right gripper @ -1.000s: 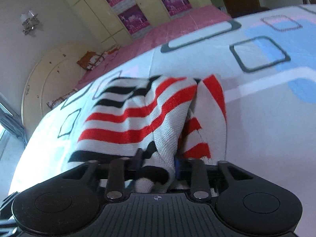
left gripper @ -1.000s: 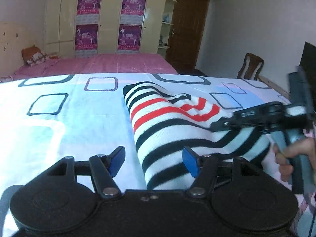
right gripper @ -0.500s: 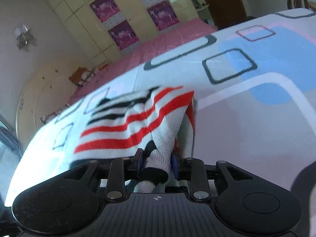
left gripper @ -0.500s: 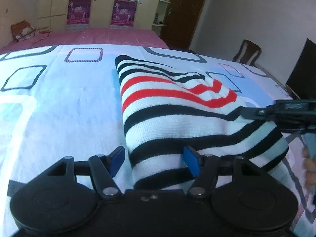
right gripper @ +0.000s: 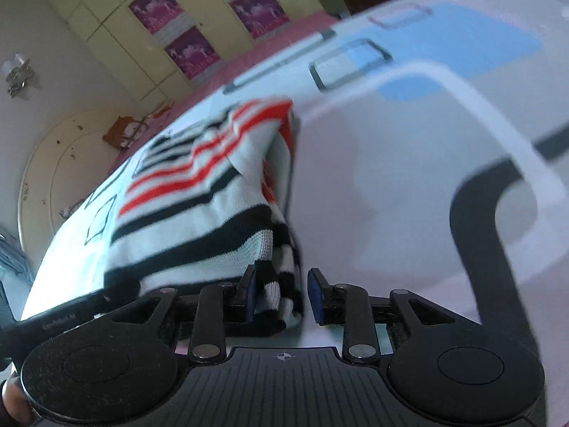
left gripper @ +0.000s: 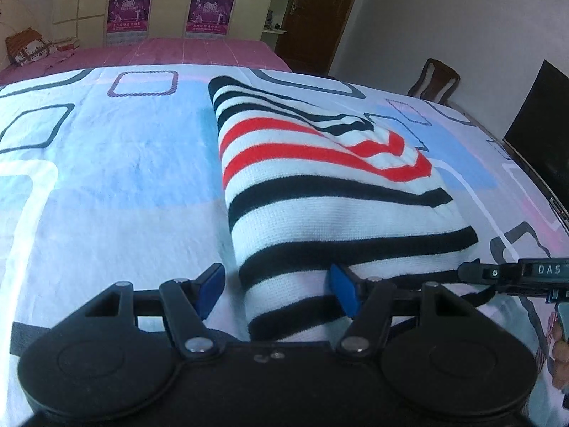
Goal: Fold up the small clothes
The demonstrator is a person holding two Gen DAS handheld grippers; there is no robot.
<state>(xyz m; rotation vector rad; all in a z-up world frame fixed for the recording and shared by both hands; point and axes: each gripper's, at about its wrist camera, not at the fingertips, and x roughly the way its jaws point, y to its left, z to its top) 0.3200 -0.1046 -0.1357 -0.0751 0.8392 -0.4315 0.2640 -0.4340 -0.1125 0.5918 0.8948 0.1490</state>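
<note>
Since the earlier frame, we note the striped garment (left gripper: 327, 192) now lies flatter and more spread on the bed sheet (left gripper: 106, 178) in the left wrist view, and the right gripper (left gripper: 469, 271) sits lower, at the right edge. In that view we see the left gripper (left gripper: 277, 290) with its blue pads (left gripper: 211, 284) standing wide apart; the near left corner of the folded garment lies between them, and neither pad presses on it. The garment rests right of centre on the sheet, black stripes near us, red ones farther off. A pink bedspread (left gripper: 170, 53) and a wardrobe with posters (left gripper: 160, 3) stand beyond. In the right wrist view, blurred, we see the right gripper (right gripper: 281, 297) with its jaws narrowly parted; the folded edge of the striped garment (right gripper: 199, 213) hangs between them, against the left pad (right gripper: 249, 291), with a gap to the right pad, so we record nothing clamped. The bed sheet (right gripper: 409, 178) fills the right side.
</note>
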